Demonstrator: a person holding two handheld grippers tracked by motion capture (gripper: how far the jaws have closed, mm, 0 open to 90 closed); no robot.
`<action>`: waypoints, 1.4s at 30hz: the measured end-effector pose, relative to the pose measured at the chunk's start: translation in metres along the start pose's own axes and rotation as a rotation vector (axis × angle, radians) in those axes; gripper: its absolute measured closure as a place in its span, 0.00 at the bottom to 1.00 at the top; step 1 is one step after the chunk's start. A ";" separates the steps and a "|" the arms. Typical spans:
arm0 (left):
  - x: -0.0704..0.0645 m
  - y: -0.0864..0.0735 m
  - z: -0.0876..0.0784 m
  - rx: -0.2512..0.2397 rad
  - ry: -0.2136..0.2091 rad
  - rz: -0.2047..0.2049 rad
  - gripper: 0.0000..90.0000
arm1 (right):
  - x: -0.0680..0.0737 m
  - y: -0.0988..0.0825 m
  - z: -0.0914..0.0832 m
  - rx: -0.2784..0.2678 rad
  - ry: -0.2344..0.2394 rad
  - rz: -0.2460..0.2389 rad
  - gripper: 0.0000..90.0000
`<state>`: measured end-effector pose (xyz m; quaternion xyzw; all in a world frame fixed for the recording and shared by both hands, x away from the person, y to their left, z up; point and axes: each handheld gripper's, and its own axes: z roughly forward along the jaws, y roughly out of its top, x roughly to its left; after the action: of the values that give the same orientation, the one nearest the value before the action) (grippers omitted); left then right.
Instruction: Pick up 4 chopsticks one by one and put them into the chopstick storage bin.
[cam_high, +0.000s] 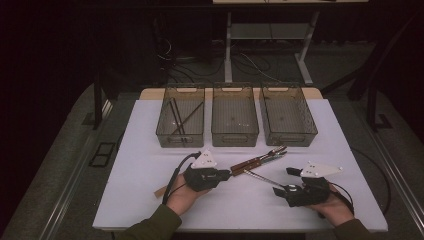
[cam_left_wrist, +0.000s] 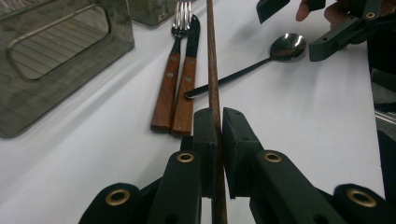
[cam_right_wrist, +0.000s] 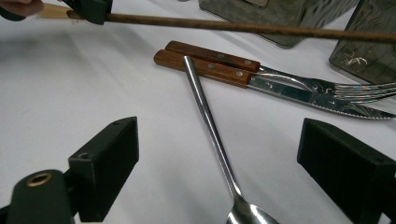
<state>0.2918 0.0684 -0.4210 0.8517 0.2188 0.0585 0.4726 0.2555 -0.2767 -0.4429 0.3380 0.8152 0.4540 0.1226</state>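
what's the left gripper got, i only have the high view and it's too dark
Observer: A chopstick. The left gripper is shut on it, and the stick runs out ahead between the fingers.
Operator: is the right one on the spoon yet
Observer: No. The right gripper is open, with a finger on either side of the spoon handle, neither pressing on it.
Operator: is the spoon free of the other cutlery
Observer: No. Its handle tip lies across the knife handle, and the fork lies right alongside the knife.
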 end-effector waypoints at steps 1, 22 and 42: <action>0.001 0.000 -0.002 -0.006 0.004 -0.001 0.94 | 0.000 0.000 0.000 0.000 0.000 0.000 0.14; 0.024 0.000 -0.031 -0.066 0.077 -0.043 0.94 | 0.000 0.000 -0.001 0.000 -0.001 0.001 0.14; 0.049 -0.006 -0.056 -0.092 0.179 -0.082 0.94 | 0.000 0.000 -0.001 -0.003 -0.002 0.001 0.14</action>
<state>0.3166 0.1356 -0.4008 0.8110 0.2917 0.1250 0.4915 0.2553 -0.2775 -0.4425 0.3389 0.8142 0.4548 0.1238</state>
